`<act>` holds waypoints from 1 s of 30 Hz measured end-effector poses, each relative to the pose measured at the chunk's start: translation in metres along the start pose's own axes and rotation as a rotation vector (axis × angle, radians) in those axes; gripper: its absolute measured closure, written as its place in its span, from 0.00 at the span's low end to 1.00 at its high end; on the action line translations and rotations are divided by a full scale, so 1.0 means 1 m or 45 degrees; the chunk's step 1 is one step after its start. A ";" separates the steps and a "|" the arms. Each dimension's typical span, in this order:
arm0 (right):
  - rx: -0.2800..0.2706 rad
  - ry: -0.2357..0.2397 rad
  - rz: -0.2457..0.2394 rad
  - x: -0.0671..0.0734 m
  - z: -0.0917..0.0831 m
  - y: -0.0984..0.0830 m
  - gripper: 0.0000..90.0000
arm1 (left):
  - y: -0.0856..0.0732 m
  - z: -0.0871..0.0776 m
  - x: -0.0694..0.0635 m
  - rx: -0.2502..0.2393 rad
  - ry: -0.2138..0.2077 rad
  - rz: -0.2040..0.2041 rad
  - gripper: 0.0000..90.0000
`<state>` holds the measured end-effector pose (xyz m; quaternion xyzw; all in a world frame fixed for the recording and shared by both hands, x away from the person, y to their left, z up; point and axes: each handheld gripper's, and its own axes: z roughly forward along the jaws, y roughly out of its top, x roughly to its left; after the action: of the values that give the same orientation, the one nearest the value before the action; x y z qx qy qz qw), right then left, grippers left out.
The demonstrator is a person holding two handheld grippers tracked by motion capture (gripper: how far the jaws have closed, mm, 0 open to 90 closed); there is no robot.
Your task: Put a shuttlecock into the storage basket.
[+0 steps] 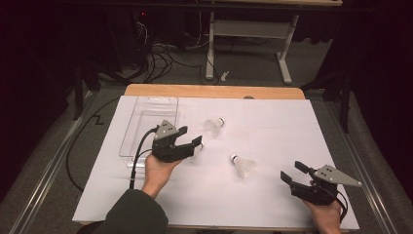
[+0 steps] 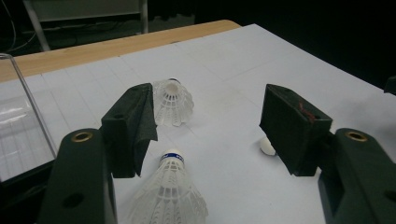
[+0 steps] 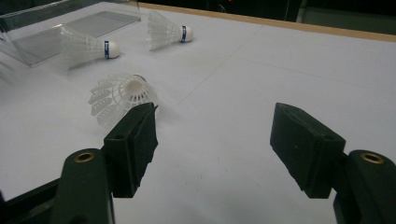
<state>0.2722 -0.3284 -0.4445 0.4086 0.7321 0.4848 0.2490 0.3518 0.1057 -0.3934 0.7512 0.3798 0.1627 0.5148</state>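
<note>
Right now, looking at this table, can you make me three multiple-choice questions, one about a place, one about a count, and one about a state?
1. Where is the clear tray?
A. at the table's right edge
B. at the left of the white sheet
C. on the floor

2. How many shuttlecocks lie on the sheet?
A. one
B. three
C. five

3. How is the left gripper?
A. open, holding nothing
B. shut on a shuttlecock
C. inside the tray

Answers:
1. B: the high view shows it beside the left hand.
2. B: the right gripper view shows one near, one left, one far.
3. A: its jaws stand wide apart.
</note>
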 end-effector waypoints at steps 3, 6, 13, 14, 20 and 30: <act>0.001 -0.001 0.002 0.000 0.000 0.000 0.36 | 0.002 0.004 0.000 0.005 -0.002 0.002 0.40; 0.001 0.000 0.002 0.000 0.000 0.000 0.36 | 0.003 0.006 0.000 0.011 -0.002 0.004 0.40; 0.005 0.003 0.000 0.000 0.001 0.000 0.36 | 0.006 0.011 0.001 0.029 0.006 0.010 0.40; 0.004 0.003 0.002 0.000 0.001 0.000 0.36 | 0.007 0.013 0.002 0.034 0.008 0.009 0.40; 0.003 0.005 0.000 0.001 0.001 0.000 0.36 | 0.010 0.017 0.004 0.047 0.012 0.013 0.40; 0.006 0.005 -0.002 0.001 0.001 0.000 0.36 | 0.020 0.025 0.004 0.084 0.034 0.024 0.40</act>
<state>0.2731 -0.3270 -0.4448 0.4077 0.7339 0.4838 0.2471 0.3779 0.0886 -0.3865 0.7690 0.3848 0.1648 0.4831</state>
